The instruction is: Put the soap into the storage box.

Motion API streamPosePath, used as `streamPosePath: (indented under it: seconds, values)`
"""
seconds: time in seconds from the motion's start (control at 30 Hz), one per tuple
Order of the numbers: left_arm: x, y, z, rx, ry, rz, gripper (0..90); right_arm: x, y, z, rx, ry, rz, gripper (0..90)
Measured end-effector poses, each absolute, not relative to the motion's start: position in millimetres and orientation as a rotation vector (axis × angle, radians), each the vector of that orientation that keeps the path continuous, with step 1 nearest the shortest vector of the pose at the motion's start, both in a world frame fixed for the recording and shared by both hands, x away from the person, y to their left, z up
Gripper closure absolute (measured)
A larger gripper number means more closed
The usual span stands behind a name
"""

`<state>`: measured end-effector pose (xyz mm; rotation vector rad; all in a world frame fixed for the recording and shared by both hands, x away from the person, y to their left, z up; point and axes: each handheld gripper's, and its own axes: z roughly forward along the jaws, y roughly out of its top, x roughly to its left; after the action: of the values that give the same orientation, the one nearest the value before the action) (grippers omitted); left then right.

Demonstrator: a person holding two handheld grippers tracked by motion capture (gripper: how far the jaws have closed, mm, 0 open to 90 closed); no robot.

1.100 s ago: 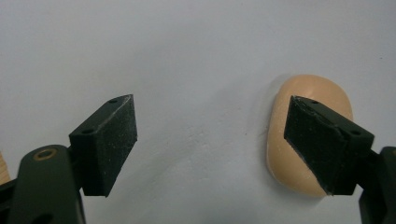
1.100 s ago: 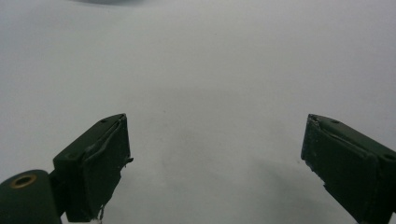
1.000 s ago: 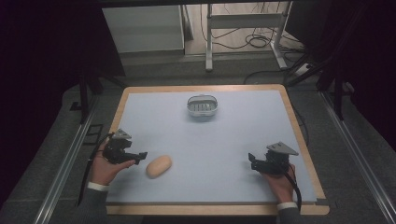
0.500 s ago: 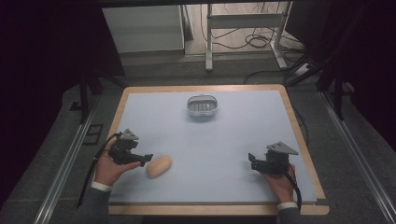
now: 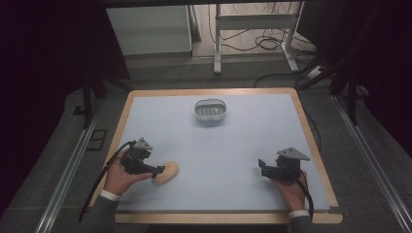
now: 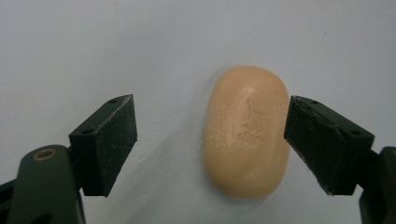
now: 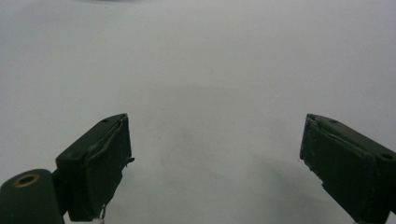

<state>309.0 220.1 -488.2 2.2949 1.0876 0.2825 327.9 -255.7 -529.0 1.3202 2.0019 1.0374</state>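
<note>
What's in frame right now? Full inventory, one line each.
soap bar: 1, peach-orange, near-left part of the table, between the open jaws of the left tool
soap dish: 1, grey-white, ribbed inside, far centre of the table
table: 1, pale blue top with a light wooden rim, centre
metal frame: 1, grey, on the floor beyond the table, cables around it
cabinet: 1, pale grey, beyond the table at far left
left tool: 1, black, jaws open, right jaw next to the soap bar
right tool: 1, black, jaws open, nothing between them, near-right of the table
hands: 2, dark sleeves with white cuffs, bottom edge
</note>
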Motion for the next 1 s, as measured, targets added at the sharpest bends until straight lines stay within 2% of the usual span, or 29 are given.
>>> streamPosePath:
  seconds: [1.0]
  values:
    - [311.8, 188.3, -515.6, 2.448, 1.038, 0.181, 18.6, 329.0, -255.6, -529.4, 1.334, 1.999, 1.031, 8.8]
